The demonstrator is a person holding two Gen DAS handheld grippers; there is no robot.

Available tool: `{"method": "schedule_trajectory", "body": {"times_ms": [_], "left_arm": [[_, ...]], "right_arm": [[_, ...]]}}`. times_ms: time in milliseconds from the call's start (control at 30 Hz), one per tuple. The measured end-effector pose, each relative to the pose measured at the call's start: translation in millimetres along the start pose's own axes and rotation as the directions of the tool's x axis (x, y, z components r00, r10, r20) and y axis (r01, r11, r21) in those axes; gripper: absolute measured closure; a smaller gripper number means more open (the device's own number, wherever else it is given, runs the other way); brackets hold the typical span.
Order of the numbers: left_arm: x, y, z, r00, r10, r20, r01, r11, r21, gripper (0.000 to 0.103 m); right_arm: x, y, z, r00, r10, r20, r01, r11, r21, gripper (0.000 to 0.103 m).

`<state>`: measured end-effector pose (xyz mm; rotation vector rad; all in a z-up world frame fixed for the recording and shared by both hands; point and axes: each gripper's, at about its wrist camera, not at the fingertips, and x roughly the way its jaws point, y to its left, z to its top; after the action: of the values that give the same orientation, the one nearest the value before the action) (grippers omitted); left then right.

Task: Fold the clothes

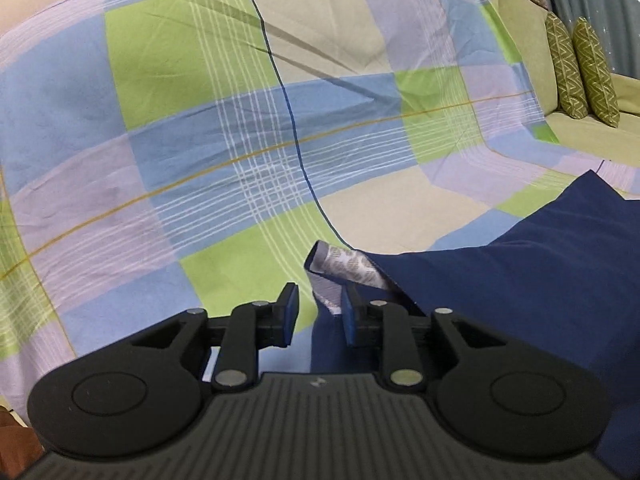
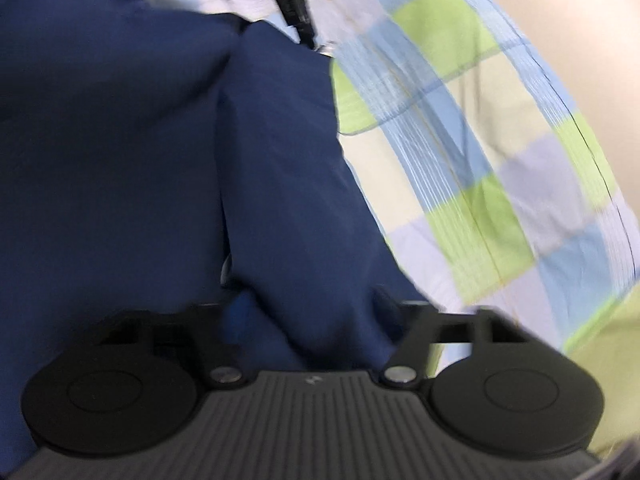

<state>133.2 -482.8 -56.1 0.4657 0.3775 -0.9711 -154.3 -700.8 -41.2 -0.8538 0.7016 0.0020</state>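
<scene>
Mostly smooth navy garment [image 1: 540,272] on checked bedsheet [image 1: 200,120]

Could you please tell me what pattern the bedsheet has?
The bedsheet is a plaid of blue, green, lilac and beige blocks with thin white stripes, clearest in the left wrist view.

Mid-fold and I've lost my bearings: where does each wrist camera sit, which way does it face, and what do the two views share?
Left wrist: behind the left claw, angled down across the checked bedsheet; a patterned corner of the navy garment lies between its pads, not pinched.
Right wrist: behind the right claw, pointing into the navy garment, which buries its fingertips; blurred.
Shared: garment and bedsheet. No hand shows.
</scene>
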Motion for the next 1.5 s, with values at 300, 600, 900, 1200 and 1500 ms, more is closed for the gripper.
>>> {"method": "schedule_trajectory", "body": {"times_ms": [300, 600, 900, 1200, 1500], "left_arm": [[35, 27, 14, 0.999, 0.039, 0.038, -0.037, 0.998, -0.047, 0.060], [41, 18, -4, 0.999, -0.038, 0.019, 0.038, 0.999, 0.020, 0.049], [64, -15, 14, 0.994, -0.084, -0.064, 0.091, 0.990, 0.112, 0.041], [38, 19, 11, 0.996, 0.003, -0.088, 0.000, 0.999, 0.040, 0.041], [24, 41, -4, 0.991, -0.060, -0.116, 0.060, 0.998, -0.010, 0.041]], "right_arm": [[94, -176, -1, 0.972, -0.233, -0.004, 0.217, 0.898, 0.382, 0.095], [125, -193, -53, 0.957, -0.244, -0.159, 0.290, 0.731, 0.618, 0.064], [71, -142, -85, 0.978, -0.097, -0.187, 0.193, 0.761, 0.619, 0.048], [23, -141, -110, 0.982, -0.073, -0.174, 0.177, 0.675, 0.716, 0.048], [79, -157, -104, 0.976, 0.062, -0.207, 0.130, 0.597, 0.792, 0.052]]}}
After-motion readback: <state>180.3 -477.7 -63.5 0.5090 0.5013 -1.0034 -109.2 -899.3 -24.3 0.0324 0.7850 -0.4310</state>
